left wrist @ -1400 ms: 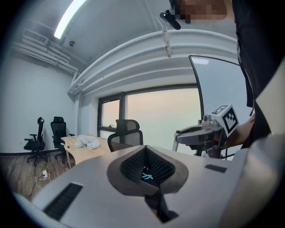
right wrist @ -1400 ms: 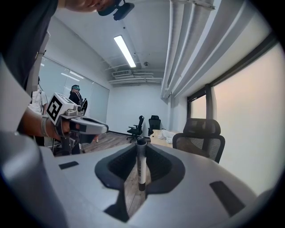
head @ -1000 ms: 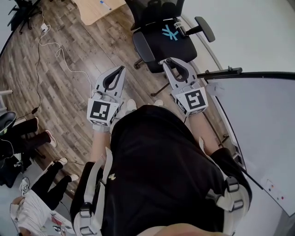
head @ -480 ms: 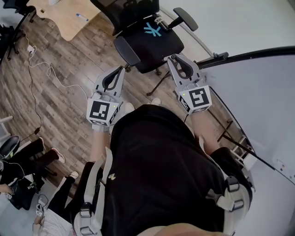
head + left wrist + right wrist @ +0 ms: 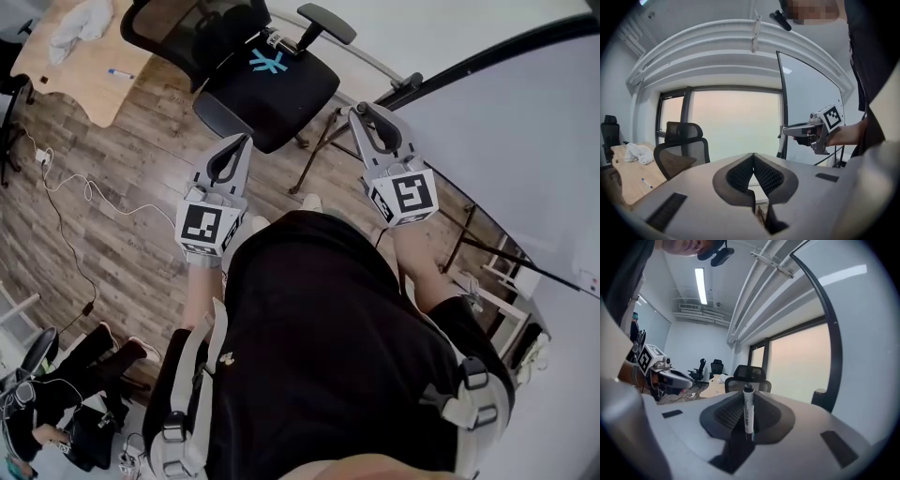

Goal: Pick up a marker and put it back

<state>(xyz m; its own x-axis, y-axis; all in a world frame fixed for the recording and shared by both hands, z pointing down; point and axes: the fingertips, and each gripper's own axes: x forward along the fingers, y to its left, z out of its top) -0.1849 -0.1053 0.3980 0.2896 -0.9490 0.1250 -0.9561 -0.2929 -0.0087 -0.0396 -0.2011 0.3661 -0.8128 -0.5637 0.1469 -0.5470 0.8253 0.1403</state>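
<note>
While the right gripper (image 5: 366, 114) pinches the marker (image 5: 748, 409) upright between its jaws, the left gripper (image 5: 238, 147) is closed and empty. The marker is probably light, rigid and slippery, so mid-barrel is the best hold.

Chair (image 5: 272, 89) beyond — left gripper (image 5: 244, 141), right gripper (image 5: 363, 110)

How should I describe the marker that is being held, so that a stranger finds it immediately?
Start at the big whiteboard on the person's right; the right tool is held near its edge. Between that tool's jaws stands the marker, upright, with a white barrel and a black cap. The left tool is shut on nothing, so only the right one carries a marker.
</note>
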